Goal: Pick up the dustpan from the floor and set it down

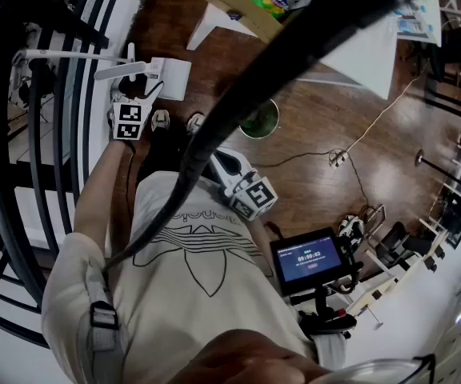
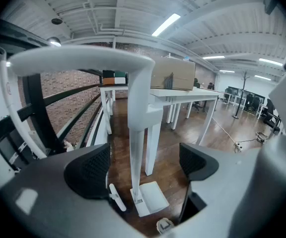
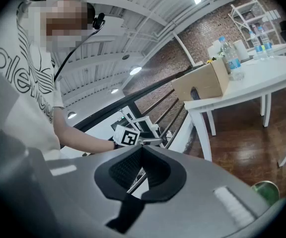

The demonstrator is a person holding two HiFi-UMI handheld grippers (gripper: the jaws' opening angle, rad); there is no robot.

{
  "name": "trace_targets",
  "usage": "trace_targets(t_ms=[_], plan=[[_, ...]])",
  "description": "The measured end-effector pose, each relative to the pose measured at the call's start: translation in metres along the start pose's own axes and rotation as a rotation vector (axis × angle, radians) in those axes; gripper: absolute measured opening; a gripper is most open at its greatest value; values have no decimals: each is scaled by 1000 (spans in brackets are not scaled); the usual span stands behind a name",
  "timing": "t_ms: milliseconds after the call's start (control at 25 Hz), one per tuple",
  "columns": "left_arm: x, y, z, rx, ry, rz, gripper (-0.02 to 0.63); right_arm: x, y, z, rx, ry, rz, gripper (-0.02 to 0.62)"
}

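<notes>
The dustpan stands on the dark wood floor just ahead of the person's shoes, its long white handle upright. The left gripper sits with jaws spread wide either side of that handle, not pinching it. The right gripper is closed on nothing. Beyond stand a white table, a cardboard box, a black railing and a brick wall.

I've got a dk wood floor w/ a thin cable trailing across it. A black railing runs along the head view's left, w/ a brick wall beyond. White tables stand in a row, one w/ a cardboard box & bottles on it. The ceiling's white & ribbed, w/ strip lights on. A green bin sits on the floor nr a table.
</notes>
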State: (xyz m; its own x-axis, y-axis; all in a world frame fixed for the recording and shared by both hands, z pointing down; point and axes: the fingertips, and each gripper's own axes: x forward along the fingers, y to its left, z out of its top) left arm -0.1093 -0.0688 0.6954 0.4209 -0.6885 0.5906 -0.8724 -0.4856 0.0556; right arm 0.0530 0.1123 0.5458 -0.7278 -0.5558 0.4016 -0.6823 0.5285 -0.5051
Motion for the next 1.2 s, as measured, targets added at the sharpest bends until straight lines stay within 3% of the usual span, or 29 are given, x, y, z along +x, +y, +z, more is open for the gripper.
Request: trace_targets(t_ms=[240, 280, 320, 360, 440, 560, 800, 1040, 1200], plan=[[64, 25, 34, 74, -134, -5, 435, 23, -6, -32, 71, 19, 2, 2], [68, 28, 36, 73, -130, 7, 355, 22, -7, -34, 79, 18, -6, 2], [70, 30, 35, 70, -110, 20, 133, 21, -8, -36, 89, 15, -15, 2], [69, 32, 33, 66, -78, 28, 51, 18, -9, -38, 98, 8, -25, 2], [66, 30, 32, 53, -20, 30, 49, 13, -9, -39, 102, -9, -37, 2], [52, 23, 47, 36, -17, 26, 51, 11, -13, -31, 68, -49, -45, 2], [-16, 6, 103, 21, -53, 40, 51, 6, -18, 18, -10, -173, -22, 2], [-85, -19, 173, 30, -148, 7, 52, 22, -20, 61, -97, -253, 57, 2], [-114, -34, 196, 54, -188, 25, 49, 28, -20, 78, -127, -284, 101, 2]])
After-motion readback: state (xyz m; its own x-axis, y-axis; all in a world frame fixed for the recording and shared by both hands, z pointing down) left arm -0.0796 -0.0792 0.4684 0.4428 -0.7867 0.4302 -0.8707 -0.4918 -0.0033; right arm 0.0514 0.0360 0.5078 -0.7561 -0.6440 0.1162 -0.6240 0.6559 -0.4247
